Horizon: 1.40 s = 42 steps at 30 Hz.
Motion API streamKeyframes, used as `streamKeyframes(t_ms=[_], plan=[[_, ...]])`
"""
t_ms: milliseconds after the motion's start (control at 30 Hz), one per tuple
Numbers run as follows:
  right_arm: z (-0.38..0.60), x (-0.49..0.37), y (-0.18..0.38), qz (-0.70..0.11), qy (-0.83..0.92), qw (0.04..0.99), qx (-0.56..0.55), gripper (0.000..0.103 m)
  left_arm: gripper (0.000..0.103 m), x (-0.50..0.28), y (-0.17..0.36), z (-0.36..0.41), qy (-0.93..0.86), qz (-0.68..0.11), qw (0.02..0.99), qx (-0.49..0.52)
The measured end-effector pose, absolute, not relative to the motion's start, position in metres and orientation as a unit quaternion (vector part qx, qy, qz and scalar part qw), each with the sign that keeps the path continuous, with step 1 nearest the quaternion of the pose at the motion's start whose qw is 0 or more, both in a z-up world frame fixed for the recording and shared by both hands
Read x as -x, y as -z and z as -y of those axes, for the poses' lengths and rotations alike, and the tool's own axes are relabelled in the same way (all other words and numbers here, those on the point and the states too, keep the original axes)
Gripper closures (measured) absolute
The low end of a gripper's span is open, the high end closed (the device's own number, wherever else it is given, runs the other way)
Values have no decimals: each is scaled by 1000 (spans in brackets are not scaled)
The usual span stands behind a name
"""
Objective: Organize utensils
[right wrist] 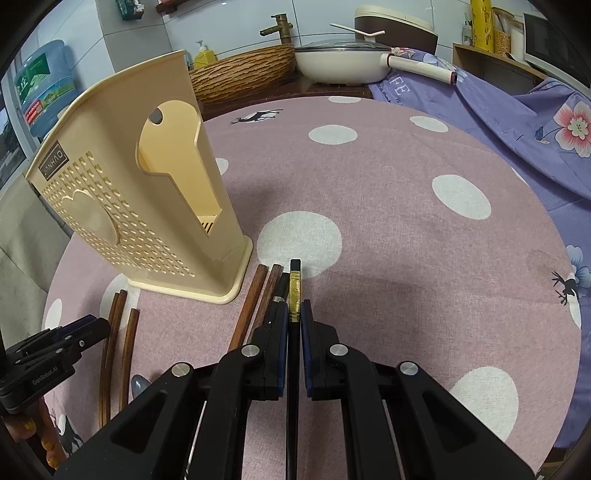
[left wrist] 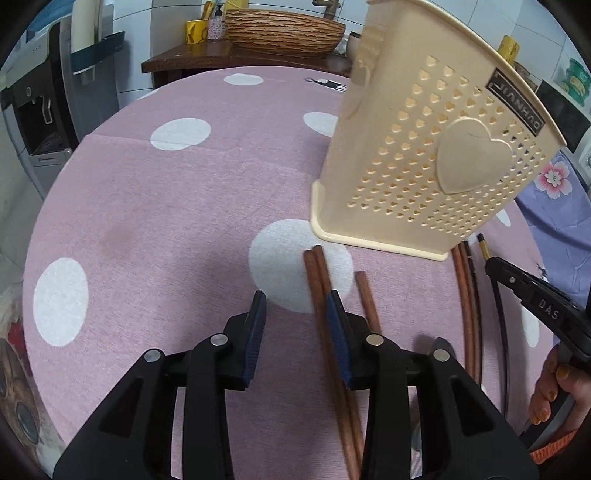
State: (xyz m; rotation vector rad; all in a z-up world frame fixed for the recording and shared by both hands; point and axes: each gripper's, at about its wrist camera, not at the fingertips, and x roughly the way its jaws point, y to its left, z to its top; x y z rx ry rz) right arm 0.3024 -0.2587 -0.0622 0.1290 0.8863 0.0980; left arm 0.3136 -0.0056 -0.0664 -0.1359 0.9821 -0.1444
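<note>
A cream perforated utensil holder point(left wrist: 424, 147) point(right wrist: 129, 203) stands upright on the pink dotted tablecloth point(left wrist: 166, 221). My left gripper point(left wrist: 295, 306) is open just in front of it, with nothing pressed between its pads. A pair of brown chopsticks point(left wrist: 317, 273) lies on the cloth and passes under its right finger point(left wrist: 336, 325). A third brown chopstick point(left wrist: 365, 295) lies just to the right. My right gripper point(right wrist: 294, 308) is shut on a black chopstick with a gold band point(right wrist: 294, 284). More brown chopsticks point(right wrist: 255, 299) lie beside it, near the holder's base.
A wicker basin point(right wrist: 243, 74) with a brass faucet point(right wrist: 277, 26) and a white lidded pan point(right wrist: 343, 62) stand behind the table. A purple flowered cloth point(right wrist: 517, 122) covers the right side. A person's hand point(left wrist: 550, 384) grips the right tool. The left gripper point(right wrist: 55, 343) shows at the left edge.
</note>
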Motion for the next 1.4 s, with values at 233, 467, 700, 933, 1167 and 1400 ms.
streamKeyframes(t_ms=[233, 467, 700, 933, 1167, 1400], plan=[[261, -304, 66, -433, -47, 897, -71, 96, 68, -315, 64, 10, 55, -466, 883, 33], [262, -303, 68, -436, -46, 896, -71, 96, 67, -317, 63, 19, 53, -469, 881, 18], [261, -304, 69, -437, -50, 895, -73, 96, 66, -316, 65, 2, 46, -473, 879, 38], [260, -300, 68, -434, -52, 897, -73, 96, 61, -316, 67, 22, 36, -478, 878, 2], [260, -300, 70, -433, -50, 897, -69, 96, 70, -315, 67, 33, 29, -472, 881, -16], [255, -299, 69, -431, -44, 900, -54, 96, 85, -320, 65, 47, 32, -474, 879, -46]])
